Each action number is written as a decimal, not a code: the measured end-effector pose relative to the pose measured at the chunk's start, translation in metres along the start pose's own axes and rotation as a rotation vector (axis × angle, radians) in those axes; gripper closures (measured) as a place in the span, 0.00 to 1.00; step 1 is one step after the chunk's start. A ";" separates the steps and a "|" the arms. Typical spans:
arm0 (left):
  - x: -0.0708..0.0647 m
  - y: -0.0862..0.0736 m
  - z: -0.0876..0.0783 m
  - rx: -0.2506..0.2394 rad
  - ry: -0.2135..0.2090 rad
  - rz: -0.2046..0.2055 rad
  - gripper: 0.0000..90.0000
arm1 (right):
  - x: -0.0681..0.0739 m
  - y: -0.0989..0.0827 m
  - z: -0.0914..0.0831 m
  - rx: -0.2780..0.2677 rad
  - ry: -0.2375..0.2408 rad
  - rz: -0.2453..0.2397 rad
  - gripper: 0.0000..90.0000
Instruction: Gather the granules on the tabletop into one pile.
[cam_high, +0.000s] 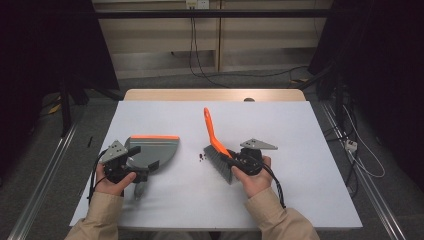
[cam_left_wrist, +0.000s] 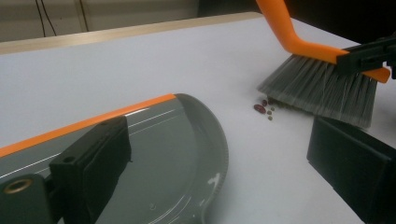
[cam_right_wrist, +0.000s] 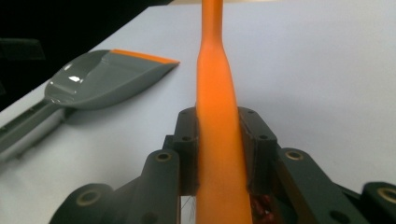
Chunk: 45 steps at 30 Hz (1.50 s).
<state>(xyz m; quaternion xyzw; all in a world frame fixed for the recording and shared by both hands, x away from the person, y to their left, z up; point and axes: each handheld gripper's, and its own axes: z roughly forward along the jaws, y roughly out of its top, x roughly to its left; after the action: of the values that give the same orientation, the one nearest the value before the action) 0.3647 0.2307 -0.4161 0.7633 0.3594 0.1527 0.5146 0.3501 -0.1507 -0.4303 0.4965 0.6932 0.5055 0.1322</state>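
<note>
White table (cam_high: 300, 200): dustpan (cam_high: 155, 149), crumbs (cam_high: 201, 157)

Even overhead light, blurred close foreground

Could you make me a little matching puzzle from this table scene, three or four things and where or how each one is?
Things:
1. brush
2. dustpan
3. crumbs
4. right gripper

States:
A. loose on the white table, just by the bristles
B. jaws shut on an orange back
C. grey with an orange front edge
D. grey bristles touching the table

Pairs: 1-D, 2-C, 3-A, 4-B
</note>
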 end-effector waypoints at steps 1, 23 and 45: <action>0.000 0.000 0.000 0.000 0.000 0.001 0.07 | 0.002 0.002 0.000 -0.010 0.009 0.000 0.79; 0.002 0.000 -0.002 -0.005 0.001 -0.004 0.07 | 0.020 0.012 0.051 0.079 0.014 0.031 0.79; -0.001 0.000 0.000 -0.002 0.002 0.002 0.07 | -0.016 -0.001 0.002 0.051 -0.073 0.084 0.79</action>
<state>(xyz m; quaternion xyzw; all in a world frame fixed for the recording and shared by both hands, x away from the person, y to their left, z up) 0.3643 0.2302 -0.4160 0.7631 0.3591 0.1543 0.5147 0.3586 -0.1624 -0.4375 0.5464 0.6792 0.4743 0.1235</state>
